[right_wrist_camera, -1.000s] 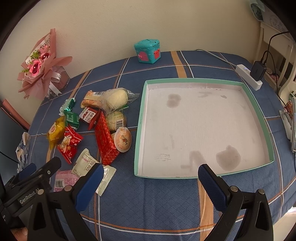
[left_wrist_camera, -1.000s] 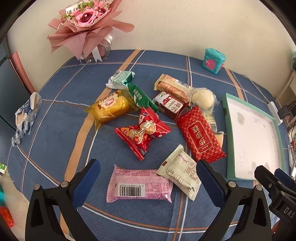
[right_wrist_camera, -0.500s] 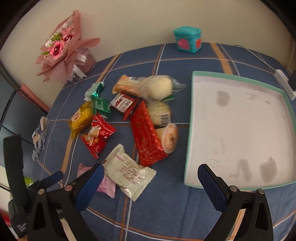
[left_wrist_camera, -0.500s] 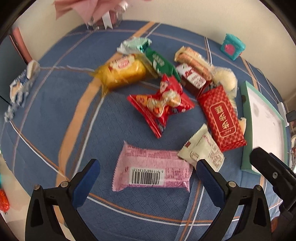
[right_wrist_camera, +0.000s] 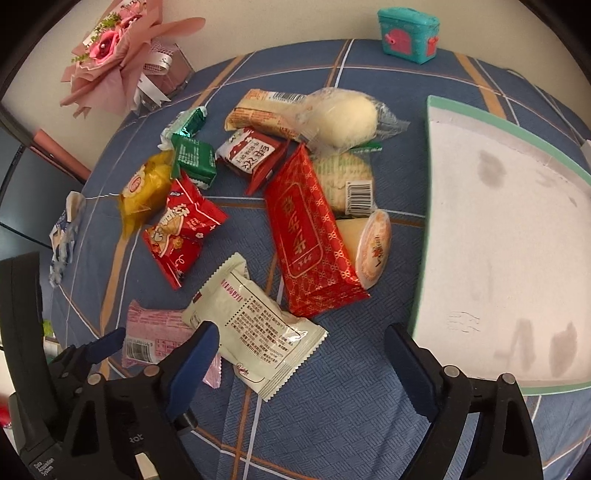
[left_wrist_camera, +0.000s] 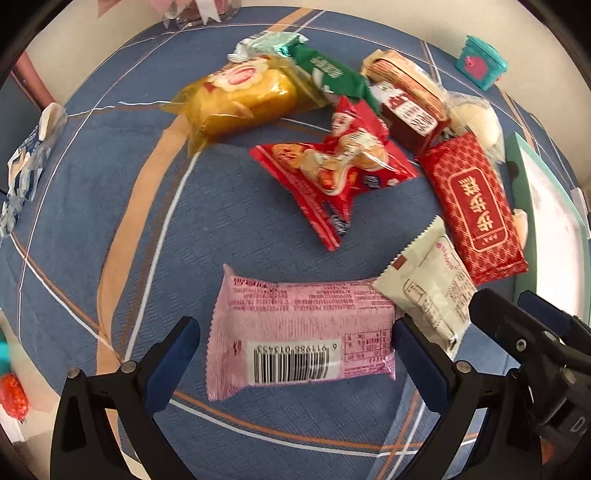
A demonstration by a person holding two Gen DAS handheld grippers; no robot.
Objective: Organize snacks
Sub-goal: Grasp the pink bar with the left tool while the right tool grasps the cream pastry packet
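Note:
Several wrapped snacks lie on a blue plaid tablecloth. My left gripper [left_wrist_camera: 295, 350] is open, its jaws on either side of a pink packet [left_wrist_camera: 295, 332] that lies flat, barcode up. A cream packet [left_wrist_camera: 432, 291] overlaps the pink one's right end. My right gripper [right_wrist_camera: 299, 354] is open and empty, low over the cream packet [right_wrist_camera: 255, 325]. Beyond lie a long red packet [right_wrist_camera: 310, 229], a red cracker bag [left_wrist_camera: 340, 166], a yellow cake [left_wrist_camera: 240, 99], a green packet [left_wrist_camera: 332, 74] and a white bun [right_wrist_camera: 343, 118]. The teal-rimmed tray [right_wrist_camera: 491, 122] stands to the right.
A pink bouquet [right_wrist_camera: 118, 55] stands at the back left and a small teal box [right_wrist_camera: 406, 29] at the back. A blue and white wrapper [left_wrist_camera: 26, 166] lies at the left table edge. The right gripper's body [left_wrist_camera: 535, 343] shows to the right of the left one.
Both grippers have moved down and forward toward the snacks. The left one now straddles the pink packet. The right one has swung left from the tray to the cream packet.

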